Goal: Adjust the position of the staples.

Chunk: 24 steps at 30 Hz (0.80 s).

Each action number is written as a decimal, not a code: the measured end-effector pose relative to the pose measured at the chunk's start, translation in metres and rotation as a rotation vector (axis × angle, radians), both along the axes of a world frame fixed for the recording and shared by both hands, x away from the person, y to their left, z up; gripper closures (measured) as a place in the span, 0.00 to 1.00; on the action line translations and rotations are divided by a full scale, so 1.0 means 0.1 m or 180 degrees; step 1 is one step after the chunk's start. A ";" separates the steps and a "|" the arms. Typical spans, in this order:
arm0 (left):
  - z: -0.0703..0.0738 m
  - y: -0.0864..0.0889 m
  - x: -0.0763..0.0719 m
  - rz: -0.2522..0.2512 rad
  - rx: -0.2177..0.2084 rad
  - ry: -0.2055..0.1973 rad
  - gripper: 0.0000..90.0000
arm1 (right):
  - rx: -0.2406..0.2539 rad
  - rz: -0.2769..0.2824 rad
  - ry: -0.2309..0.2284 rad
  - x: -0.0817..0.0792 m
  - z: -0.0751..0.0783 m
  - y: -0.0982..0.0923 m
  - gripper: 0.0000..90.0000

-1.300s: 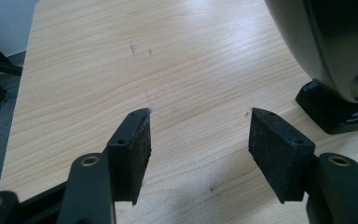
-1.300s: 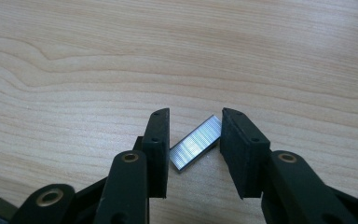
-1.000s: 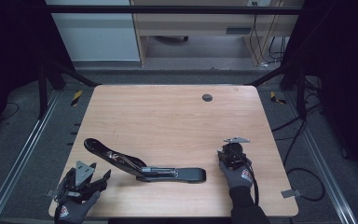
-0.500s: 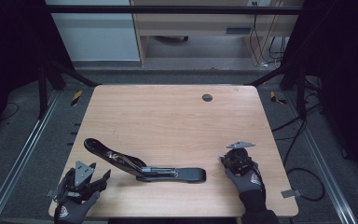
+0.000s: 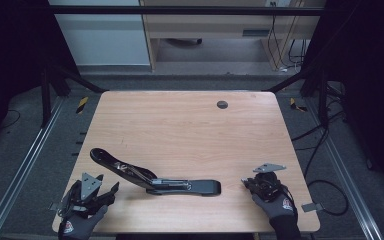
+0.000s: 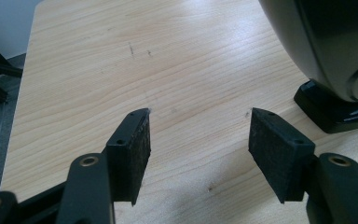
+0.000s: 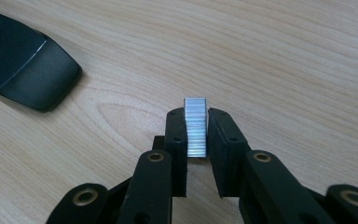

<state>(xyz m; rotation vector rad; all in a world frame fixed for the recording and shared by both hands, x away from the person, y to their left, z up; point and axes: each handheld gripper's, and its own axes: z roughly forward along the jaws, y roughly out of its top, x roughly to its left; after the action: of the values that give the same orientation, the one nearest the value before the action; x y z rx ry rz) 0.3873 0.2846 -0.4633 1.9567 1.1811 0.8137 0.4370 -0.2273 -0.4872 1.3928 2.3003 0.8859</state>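
1. Along the near edge of the pale wooden surface [image 5: 190,130] lies the largest thing in play, a long black stapler [image 5: 155,179], swung fully open: its base rests flat, pointing toward the near right corner, while its curved top arm rises back toward the near left corner. Opened like this, its staple channel faces up, which I judge is so that it can be refilled.

2. At the near left corner the left gripper [image 5: 111,189], in a gloved hand, hangs just beside the raised arm of the stapler. Its jaws are released with bare wood between them, as the left gripper view confirms; the stapler's dark rounded end [image 6: 326,46] looms close at that view's right. It looks posted there to steady the stapler when needed.

3. Near the near right corner the right gripper [image 5: 246,183] points at the stapler's base end, a little apart from it. Its jaws are clenched on a small silver strip of staples [image 7: 196,126], gripped across its sides and standing upright, so one end stays free to enter the channel.

4. Toward the far edge, right of centre, sits a small dark round cap [image 5: 222,104] set in the wood.

5. Around the surface run metal frame rails; beyond the far edge are grey floor, a pale cabinet and a wooden desk with hanging cables. Both sides fall into darkness.
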 end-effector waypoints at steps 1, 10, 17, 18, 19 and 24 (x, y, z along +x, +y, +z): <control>0.00 0.00 0.00 -0.0001 -0.0001 -0.0002 0.43 | 0.0003 -0.0010 0.0017 0.00 0.00 0.01 0.87; 0.00 0.00 0.00 -0.0005 -0.0002 0.0001 0.43 | -0.0026 -0.0041 -0.0023 -0.01 0.04 0.02 0.79; 0.00 0.00 0.01 -0.0015 0.0004 0.0012 0.43 | -0.0208 -0.0098 -0.0021 0.06 0.16 0.08 0.78; 0.00 0.00 0.01 -0.0013 0.0007 0.0012 0.43 | -0.0193 -0.0117 0.0022 0.07 0.17 0.10 0.78; 0.00 0.00 0.01 -0.0014 0.0009 0.0014 0.43 | -0.0166 -0.0132 0.0066 0.09 0.18 0.11 0.78; 0.00 0.00 0.01 -0.0017 0.0010 0.0015 0.43 | -0.0224 -0.0151 0.0143 0.15 0.16 0.14 0.79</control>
<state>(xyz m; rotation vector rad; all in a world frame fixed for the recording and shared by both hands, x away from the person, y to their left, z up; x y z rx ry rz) 0.3881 0.2842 -0.4636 1.9644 1.1774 0.8091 0.4523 -0.2130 -0.4715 1.4452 2.2977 0.7596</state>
